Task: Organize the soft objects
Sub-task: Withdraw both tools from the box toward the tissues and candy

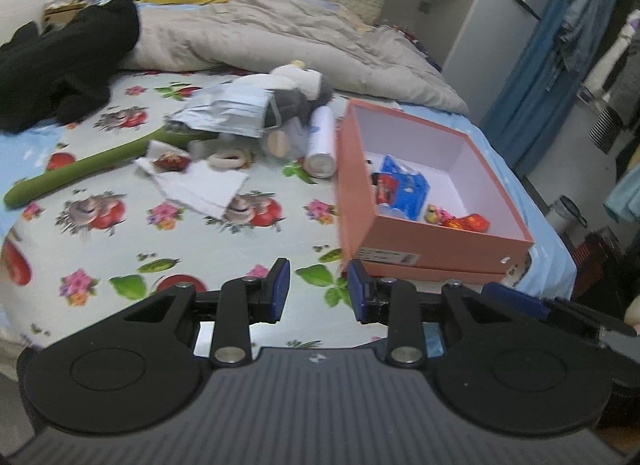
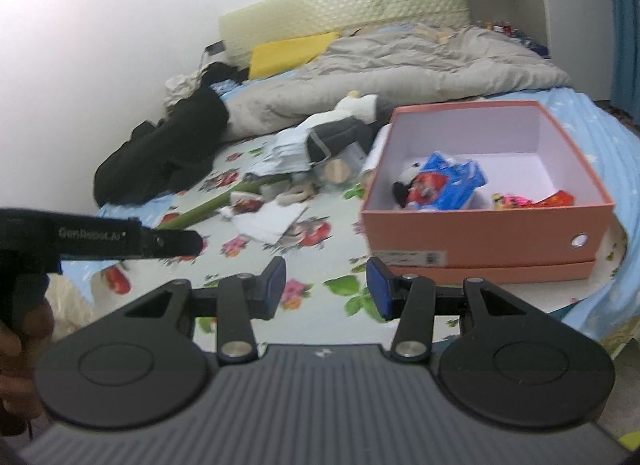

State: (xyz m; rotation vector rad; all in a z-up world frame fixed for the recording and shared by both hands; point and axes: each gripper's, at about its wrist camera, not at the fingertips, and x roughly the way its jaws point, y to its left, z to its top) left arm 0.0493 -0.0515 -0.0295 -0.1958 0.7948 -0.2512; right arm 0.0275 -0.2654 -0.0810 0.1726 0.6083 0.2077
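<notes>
- Fingers (image 1: 280, 289) of the left gripper (image 1: 318, 291) stand wide apart with nothing between them, above the flowered sheet (image 1: 224, 253) near the bed's foot.
- Left wrist view: an open orange box (image 1: 432, 243) sits on the sheet, ahead and right of the gripper. Inside lie a blue packet (image 1: 408, 185) and small red items (image 1: 472, 222).
- Left of the box lies a pile: a grey-and-white plush (image 1: 300, 89), a stack of face masks (image 1: 228, 113), a white can (image 1: 322, 145) just beside the box wall, a green plush stick (image 1: 80, 171) and white paper (image 1: 204, 185).
- Black clothes (image 1: 60, 65) lie at the far left, a grey quilt (image 1: 280, 37) behind the pile.
- Right wrist view: the right gripper (image 2: 326, 289) is likewise spread wide and empty, over the sheet (image 2: 320, 257).
- The box (image 2: 480, 233) stands ahead and right, the plush (image 2: 344, 125) and masks (image 2: 288, 153) left of it.
- The left gripper's body (image 2: 100, 239) shows at the left edge.
</notes>
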